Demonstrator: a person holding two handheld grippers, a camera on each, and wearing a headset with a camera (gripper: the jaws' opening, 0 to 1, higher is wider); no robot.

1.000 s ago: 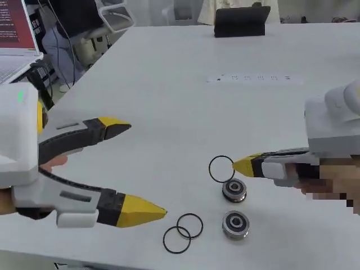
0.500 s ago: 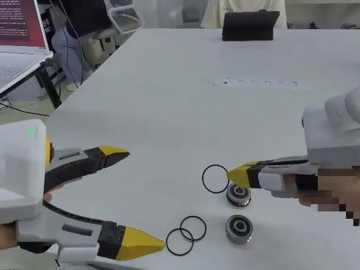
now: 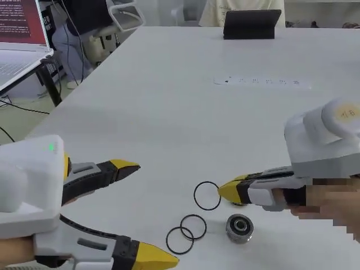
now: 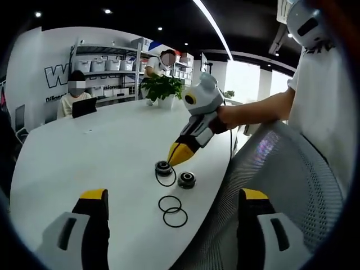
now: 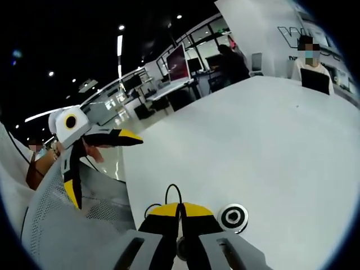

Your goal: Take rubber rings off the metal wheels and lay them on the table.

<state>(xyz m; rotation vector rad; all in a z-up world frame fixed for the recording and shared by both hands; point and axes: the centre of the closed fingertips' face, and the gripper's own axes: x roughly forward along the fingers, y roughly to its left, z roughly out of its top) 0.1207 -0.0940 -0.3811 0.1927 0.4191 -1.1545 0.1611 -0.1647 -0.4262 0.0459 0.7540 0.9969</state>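
Your right gripper (image 3: 226,191) has its jaws closed on a thin black rubber ring (image 3: 194,196), which juts out at the gripper's 9 o'clock, low over the white table (image 3: 169,101). Whether the ring already touches the tabletop cannot be told. Two loose rings (image 3: 180,227) lie overlapped on the table at 7 o'clock from the held one. A bare metal wheel (image 3: 239,226) sits at 5 o'clock from it, and in the left gripper view a second wheel (image 4: 163,167) stands just behind the right gripper's yellow tips. Your left gripper (image 3: 145,214) hovers at 9 o'clock with its jaws spread wide and nothing between them.

The ring looks very light, soft and springy. It keeps its round shape in the pinch, but it will likely flop or roll if dropped from a height. Grip it across the cord at one point on the rim, as you do now. The wheels look heavy, hard and smooth, and likely to roll away, so pinch one across its flat faces to steady it.
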